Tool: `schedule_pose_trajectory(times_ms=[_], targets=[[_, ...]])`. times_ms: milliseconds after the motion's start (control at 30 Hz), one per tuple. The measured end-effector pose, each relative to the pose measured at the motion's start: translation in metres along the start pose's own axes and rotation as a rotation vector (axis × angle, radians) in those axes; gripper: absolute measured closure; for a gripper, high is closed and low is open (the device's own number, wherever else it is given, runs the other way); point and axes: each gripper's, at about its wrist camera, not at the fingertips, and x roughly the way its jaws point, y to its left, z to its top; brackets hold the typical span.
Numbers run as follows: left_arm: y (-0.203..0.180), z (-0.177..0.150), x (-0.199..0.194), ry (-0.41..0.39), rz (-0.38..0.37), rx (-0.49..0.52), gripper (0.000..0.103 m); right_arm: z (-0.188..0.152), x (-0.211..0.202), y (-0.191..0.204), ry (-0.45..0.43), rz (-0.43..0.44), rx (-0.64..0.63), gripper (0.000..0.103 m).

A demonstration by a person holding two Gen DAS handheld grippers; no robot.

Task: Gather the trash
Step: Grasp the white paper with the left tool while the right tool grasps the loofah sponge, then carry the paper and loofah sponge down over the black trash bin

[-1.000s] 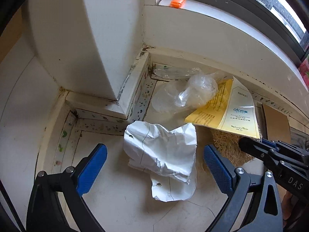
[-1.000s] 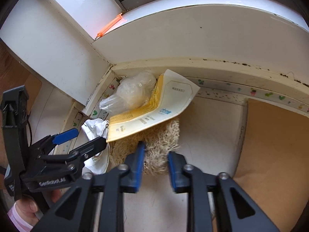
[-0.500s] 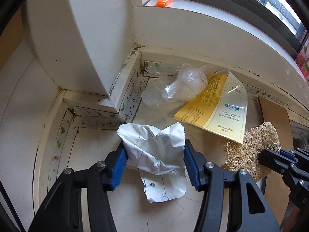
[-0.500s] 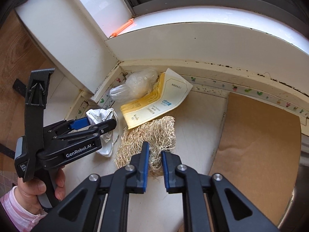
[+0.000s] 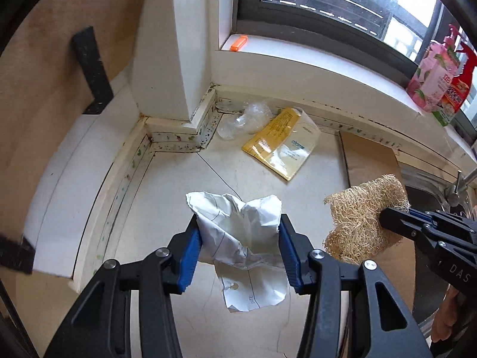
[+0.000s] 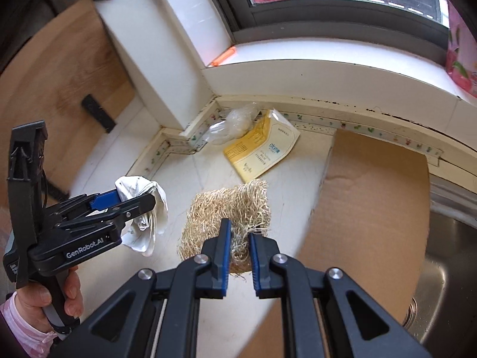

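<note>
The left claw (image 5: pixel 238 247) is seen pinching a crumpled paper (image 5: pixel 238 232), which is held above the surface (image 5: pixel 179 185) near its left edge. To the right, a fibrous scrubber (image 6: pixel 229 208) is pinched by the right claw (image 6: pixel 238 250) and lifted clear. At the back corner of the surface, a plastic bag (image 5: pixel 244 116) and a yellow packet (image 5: pixel 280 146) are left lying, touching each other. A cardboard sheet (image 6: pixel 372 208) lies beside a sink (image 6: pixel 441 283) at the right edge.
</note>
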Motion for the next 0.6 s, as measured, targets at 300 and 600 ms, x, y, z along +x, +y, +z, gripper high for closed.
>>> schedule_pose_trajectory(times_ms=[300,600], targets=[[-0.027,-0.068,-0.121,-0.086,-0.011,-0.007,0.056,-0.063,-0.094,0.033,-0.052,0.049,-0.100,0.092],[-0.050,-0.149,-0.207,-0.141,0.014,-0.007,0.056,-0.124,-0.164,0.070,-0.098,0.126,-0.206,0.092]])
